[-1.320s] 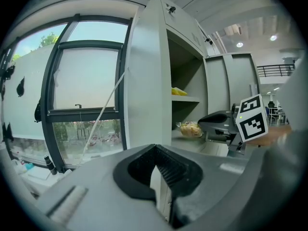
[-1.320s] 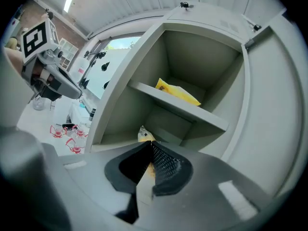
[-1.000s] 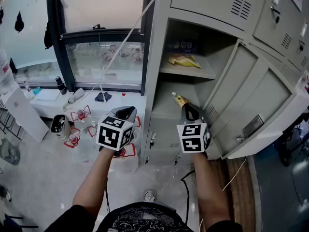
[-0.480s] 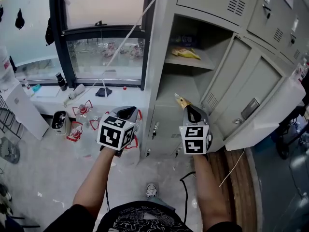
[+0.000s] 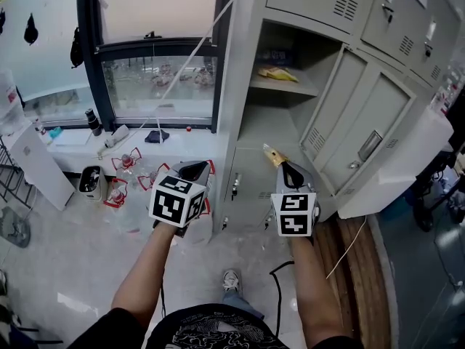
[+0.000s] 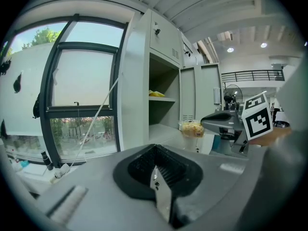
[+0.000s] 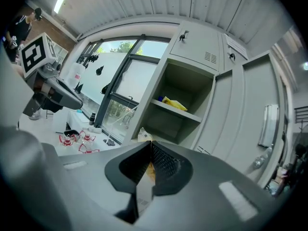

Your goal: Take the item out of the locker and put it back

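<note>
My right gripper point(image 5: 283, 167) is shut on a yellow snack packet point(image 5: 273, 155), whose crinkled end sticks out past the jaws toward the open grey locker point(image 5: 243, 64). The right gripper view has the packet point(image 7: 144, 136) pinched flat between the ribbed pads. It is held in front of the locker's lower shelf point(image 5: 261, 126), outside the opening. Another yellow packet point(image 5: 277, 73) lies on the upper shelf. To the left, level with the right one, my left gripper point(image 5: 195, 167) has its jaws together and nothing visibly held. The left gripper view catches the packet point(image 6: 193, 129) beside the right gripper point(image 6: 214, 124).
The locker door point(image 5: 367, 129) stands swung open to the right. Closed lockers run above and to the right. Left of the locker is a window point(image 5: 156, 86) with a sill; red-framed items point(image 5: 123, 167) and a black cup point(image 5: 90, 182) sit below it. A cable point(image 5: 280, 282) lies on the floor.
Both grippers have drawn back from the locker, toward the person. The packet, earlier over the lower shelf's edge, now hangs farther out in front of it.
</note>
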The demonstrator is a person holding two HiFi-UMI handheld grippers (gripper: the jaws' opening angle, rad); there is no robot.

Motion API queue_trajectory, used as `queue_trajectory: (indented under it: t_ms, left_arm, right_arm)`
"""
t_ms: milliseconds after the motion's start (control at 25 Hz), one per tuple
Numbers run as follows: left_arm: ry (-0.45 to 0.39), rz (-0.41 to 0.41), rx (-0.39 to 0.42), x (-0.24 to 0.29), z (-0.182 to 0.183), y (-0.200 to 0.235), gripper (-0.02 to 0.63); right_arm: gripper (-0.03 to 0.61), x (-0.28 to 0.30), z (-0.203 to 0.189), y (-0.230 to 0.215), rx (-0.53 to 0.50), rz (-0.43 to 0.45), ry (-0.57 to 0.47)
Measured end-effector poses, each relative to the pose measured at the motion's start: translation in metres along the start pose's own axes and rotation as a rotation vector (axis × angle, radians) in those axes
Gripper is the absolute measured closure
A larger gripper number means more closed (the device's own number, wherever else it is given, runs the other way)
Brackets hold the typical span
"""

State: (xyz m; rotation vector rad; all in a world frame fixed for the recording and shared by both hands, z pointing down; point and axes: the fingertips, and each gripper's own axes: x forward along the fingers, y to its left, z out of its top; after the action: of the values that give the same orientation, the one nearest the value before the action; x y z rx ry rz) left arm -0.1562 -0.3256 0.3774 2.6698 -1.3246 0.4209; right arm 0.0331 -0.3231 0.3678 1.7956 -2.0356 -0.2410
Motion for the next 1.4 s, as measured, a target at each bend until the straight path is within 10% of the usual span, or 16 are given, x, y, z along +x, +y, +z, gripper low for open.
queue_trajectory:
  t_ms: [1400]
  left_arm:
    - [-0.027,-0.015,0.005,-0.03,-0.003,-0.013,0.614]
  right_arm:
    - [0.549,-0.045,0.011,0.012,-0.016,-0.021,-0.024]
